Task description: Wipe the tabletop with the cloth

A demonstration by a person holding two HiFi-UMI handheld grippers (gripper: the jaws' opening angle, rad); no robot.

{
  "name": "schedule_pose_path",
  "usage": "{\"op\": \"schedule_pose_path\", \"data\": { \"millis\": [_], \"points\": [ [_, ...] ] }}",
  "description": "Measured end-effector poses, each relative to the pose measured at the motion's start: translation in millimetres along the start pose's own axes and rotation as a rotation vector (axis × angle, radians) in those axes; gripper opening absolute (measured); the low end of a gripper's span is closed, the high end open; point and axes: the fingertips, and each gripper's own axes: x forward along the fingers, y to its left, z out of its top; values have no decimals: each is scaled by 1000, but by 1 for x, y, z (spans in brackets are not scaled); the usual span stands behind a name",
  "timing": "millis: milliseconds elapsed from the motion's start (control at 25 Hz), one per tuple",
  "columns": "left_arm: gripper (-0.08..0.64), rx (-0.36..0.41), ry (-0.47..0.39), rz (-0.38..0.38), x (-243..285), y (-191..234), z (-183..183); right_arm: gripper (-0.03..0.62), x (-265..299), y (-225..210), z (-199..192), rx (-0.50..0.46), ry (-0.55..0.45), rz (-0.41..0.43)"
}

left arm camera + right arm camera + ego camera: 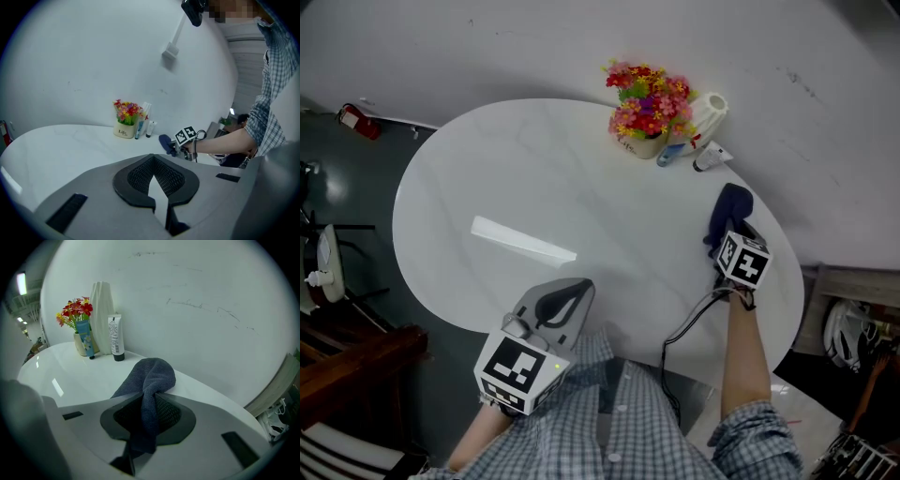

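Dark blue cloth (149,376) pinched in my right gripper (151,401), at the white oval tabletop's (562,178) right side.
Wiping seems barely begun, most surface left; my left gripper (154,183) hangs closed, empty, near edge.

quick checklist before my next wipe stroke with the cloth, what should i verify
1. Cloth clamped in the right gripper: ok, pinched between its jaws.
2. Cloth on the tabletop: ok, its bunched end rests on the surface.
3. Path toward the wall: not ok, the flower pot, tubes and white vase stand close ahead.
4. Left gripper out of the way: ok, at the near edge, jaws together, empty.
5. Spots needing a wipe: cannot tell, only a light reflection shows.
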Motion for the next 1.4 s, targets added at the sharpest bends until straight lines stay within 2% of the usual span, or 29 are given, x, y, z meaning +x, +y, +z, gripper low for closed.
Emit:
{"op": "schedule_pose_path", "data": {
  "millis": [920, 1120, 1400],
  "points": [
    [6, -28, -24, 68, -59, 41, -17, 66, -10, 126, 13, -90, -20, 87],
    [6, -39, -28, 92, -77, 53, -23, 66, -12, 170, 20, -144, -28, 136],
    [6, -58, -41, 138, -100, 72, -29, 66, -11, 242, 35, -232, -55, 252]
  ]
}}
